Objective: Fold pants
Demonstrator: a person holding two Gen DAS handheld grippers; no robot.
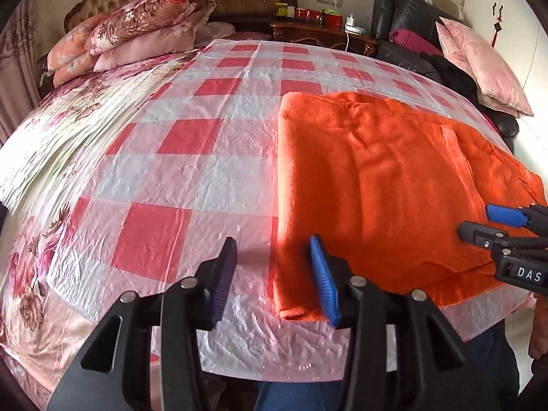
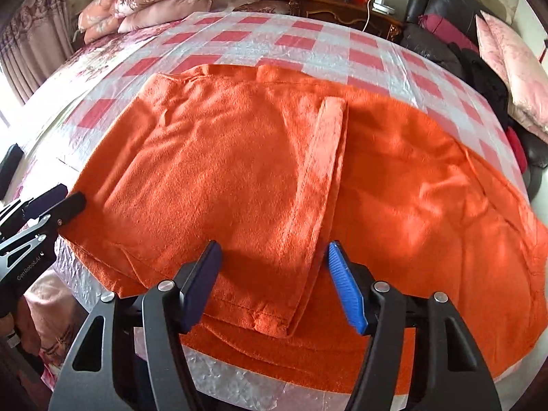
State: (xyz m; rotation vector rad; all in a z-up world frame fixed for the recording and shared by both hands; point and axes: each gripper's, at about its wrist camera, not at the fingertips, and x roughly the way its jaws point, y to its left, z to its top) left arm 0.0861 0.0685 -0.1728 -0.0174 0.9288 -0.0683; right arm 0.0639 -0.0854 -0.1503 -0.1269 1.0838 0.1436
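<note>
while orange pants point(image 2: 239, 171) lie folded on checked plastic sheet point(image 1: 191, 144), your left gripper point(image 1: 274, 281) gapes empty at near-left corner; your right gripper point(image 2: 274, 284) gapes, pads clear of near hem.

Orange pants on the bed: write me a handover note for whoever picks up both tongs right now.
Left tongs: open, holding nothing, at the near left folded edge of the pants.
Right tongs: open, holding nothing, over the near hem of the folded-over leg.
Pants lie flat on the checked plastic sheet on the bed.
Done: legs folded across once.
Left: probably one more fold, then smoothing.
</note>
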